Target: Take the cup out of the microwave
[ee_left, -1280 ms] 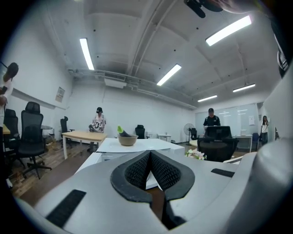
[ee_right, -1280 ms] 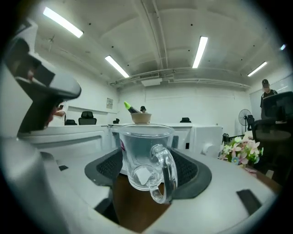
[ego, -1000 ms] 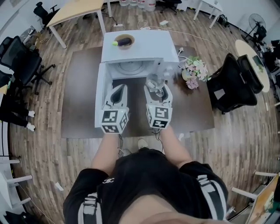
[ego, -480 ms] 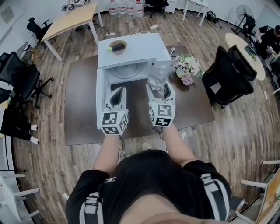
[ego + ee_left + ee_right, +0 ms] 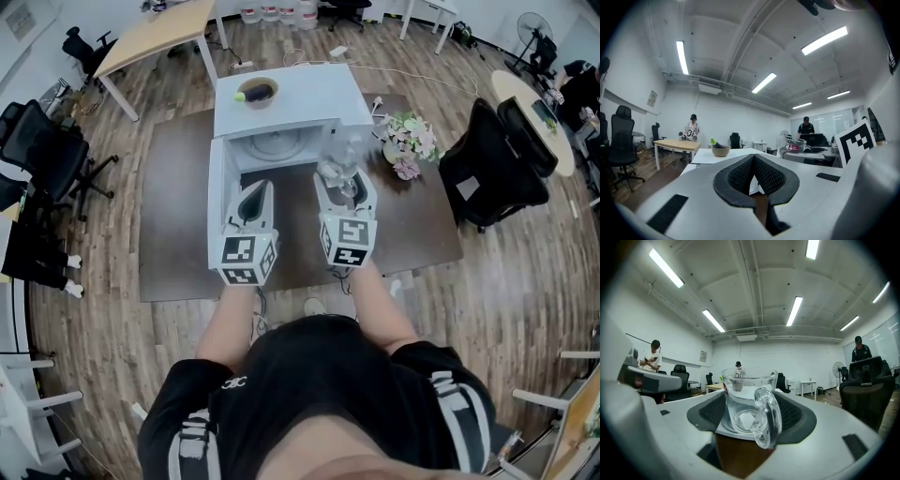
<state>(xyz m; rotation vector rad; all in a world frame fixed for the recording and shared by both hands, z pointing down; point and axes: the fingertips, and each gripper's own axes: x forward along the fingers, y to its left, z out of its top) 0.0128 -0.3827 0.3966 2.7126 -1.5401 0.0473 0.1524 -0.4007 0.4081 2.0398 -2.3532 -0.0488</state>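
Cup (image 5: pixel 337 169) in right hand-held gripper (image 5: pixel 342 184), now slightly higher before microwave (image 5: pixel 281 98).

Upper centre: white microwave (image 5: pixel 300 98) on a dark brown table (image 5: pixel 178 206), door (image 5: pixel 217 211) swung open to frame left, a bowl (image 5: pixel 256 92) on its top holding one green and one dark item. Centre: left gripper (image 5: pixel 251 202) with jaws drawn together in front of the open door, and right gripper (image 5: pixel 342 183) clasping a clear glass cup (image 5: pixel 339 173) just in front of the opening. Right of the microwave: flowers (image 5: pixel 410 145) and a black chair (image 5: pixel 497 169); upper left: light wooden desk (image 5: pixel 155 33); lower frame: person in black top (image 5: pixel 319 394).
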